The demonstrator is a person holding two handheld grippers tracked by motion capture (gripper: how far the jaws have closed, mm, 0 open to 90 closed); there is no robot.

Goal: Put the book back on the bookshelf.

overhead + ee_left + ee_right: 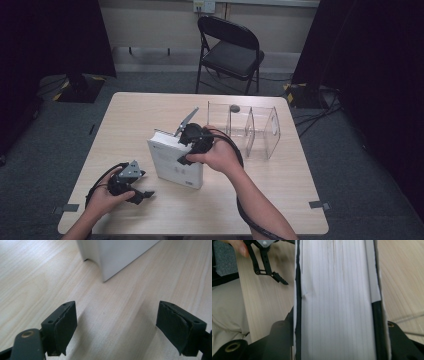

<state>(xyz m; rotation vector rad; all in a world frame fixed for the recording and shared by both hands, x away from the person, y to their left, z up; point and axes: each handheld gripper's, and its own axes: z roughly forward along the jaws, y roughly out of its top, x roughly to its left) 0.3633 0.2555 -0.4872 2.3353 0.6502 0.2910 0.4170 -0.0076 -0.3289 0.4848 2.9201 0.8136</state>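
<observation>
White thick paperback book (172,162) upright mid-worktop, clamped across its pages by right gripper (192,145), left gripper (131,187) wide open, empty, near front-left corner of pale wooden table (150,107).

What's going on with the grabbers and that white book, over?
Right gripper fingers shut on thick white book, standing on wooden table. Left gripper open, nothing between. Clear plastic divider rack stands beyond, apart.
</observation>
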